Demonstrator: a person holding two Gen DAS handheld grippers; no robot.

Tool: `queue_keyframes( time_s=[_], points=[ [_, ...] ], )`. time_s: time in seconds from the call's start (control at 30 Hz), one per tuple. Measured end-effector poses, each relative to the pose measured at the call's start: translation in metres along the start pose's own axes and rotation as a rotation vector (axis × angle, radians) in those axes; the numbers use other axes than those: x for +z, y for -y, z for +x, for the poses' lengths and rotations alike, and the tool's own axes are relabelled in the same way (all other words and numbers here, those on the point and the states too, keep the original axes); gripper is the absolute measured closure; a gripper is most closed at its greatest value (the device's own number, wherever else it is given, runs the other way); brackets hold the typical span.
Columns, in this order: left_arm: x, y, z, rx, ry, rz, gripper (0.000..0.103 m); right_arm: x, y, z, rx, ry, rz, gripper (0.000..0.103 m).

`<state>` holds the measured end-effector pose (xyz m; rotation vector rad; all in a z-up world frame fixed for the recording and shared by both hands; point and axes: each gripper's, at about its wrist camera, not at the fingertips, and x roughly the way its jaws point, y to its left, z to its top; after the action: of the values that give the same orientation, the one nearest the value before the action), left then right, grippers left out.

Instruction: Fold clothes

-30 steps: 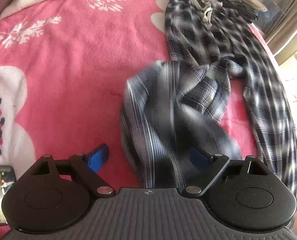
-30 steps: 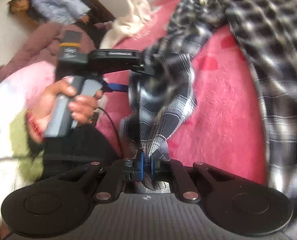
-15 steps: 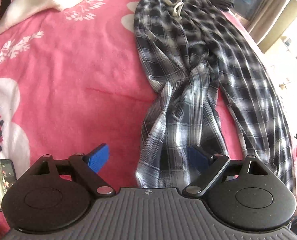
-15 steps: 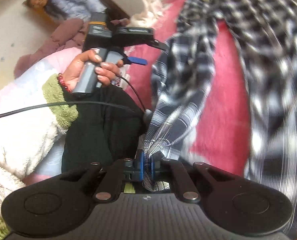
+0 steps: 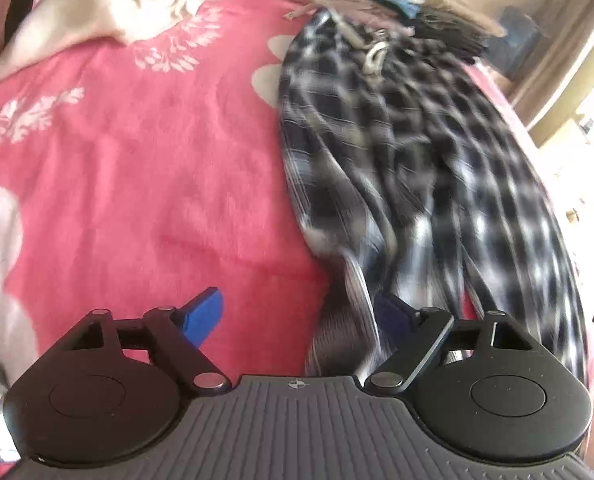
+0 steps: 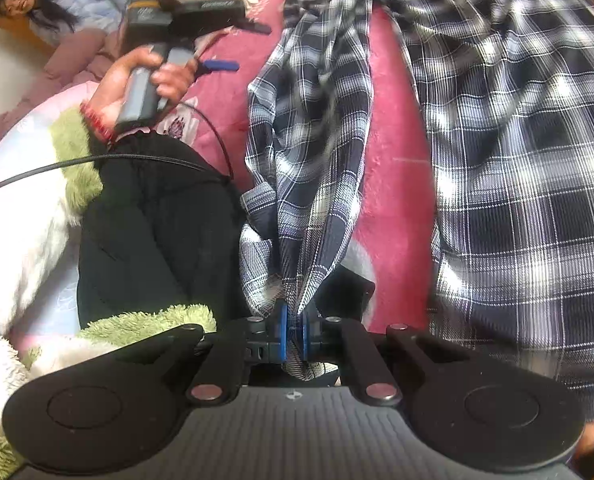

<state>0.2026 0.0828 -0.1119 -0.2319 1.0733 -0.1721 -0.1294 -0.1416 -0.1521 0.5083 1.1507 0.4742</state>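
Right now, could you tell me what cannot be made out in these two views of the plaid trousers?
- Left wrist view: the plaid trousers are motion-blurred, so their folds are unclear.
- Left wrist view: the left gripper has one pad behind cloth; contact is unclear.
- Right wrist view: the right gripper hides the pinched hem end.
- Right wrist view: the far trouser leg runs off the right edge.

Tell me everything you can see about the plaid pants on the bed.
The plaid pants are thin woven cloth, dark navy checked with white, with a pale drawstring at the waist. They lie lengthwise on the pink blanket, legs spread. The right gripper is shut on one leg's hem, pulling that leg taut and bunched. The left gripper is open beside it.
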Motion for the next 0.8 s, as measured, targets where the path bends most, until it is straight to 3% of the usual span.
queue_keyframes(
  time_s=[0.13, 0.27, 0.43, 0.63, 0.8],
  points=[
    [0.028, -0.013, 0.027, 0.024, 0.020, -0.112, 0.038, 0.000, -0.007, 0.000, -0.019, -0.008, -0.008, 0.096],
    [0.043, -0.016, 0.053, 0.034, 0.023, -0.100, 0.039, 0.003, -0.012, 0.004, -0.039, -0.031, 0.006, 0.096],
    [0.039, -0.014, 0.054, -0.028, 0.128, -0.054, 0.037, 0.011, -0.008, 0.007, -0.059, -0.075, 0.023, 0.096],
    [0.040, -0.010, 0.053, -0.017, 0.149, 0.027, 0.057, 0.020, -0.008, 0.018, -0.070, -0.120, 0.027, 0.096],
    [0.037, -0.004, 0.056, 0.027, 0.154, 0.100, 0.080, 0.020, -0.006, 0.025, -0.080, -0.131, 0.034, 0.096]
  ],
)
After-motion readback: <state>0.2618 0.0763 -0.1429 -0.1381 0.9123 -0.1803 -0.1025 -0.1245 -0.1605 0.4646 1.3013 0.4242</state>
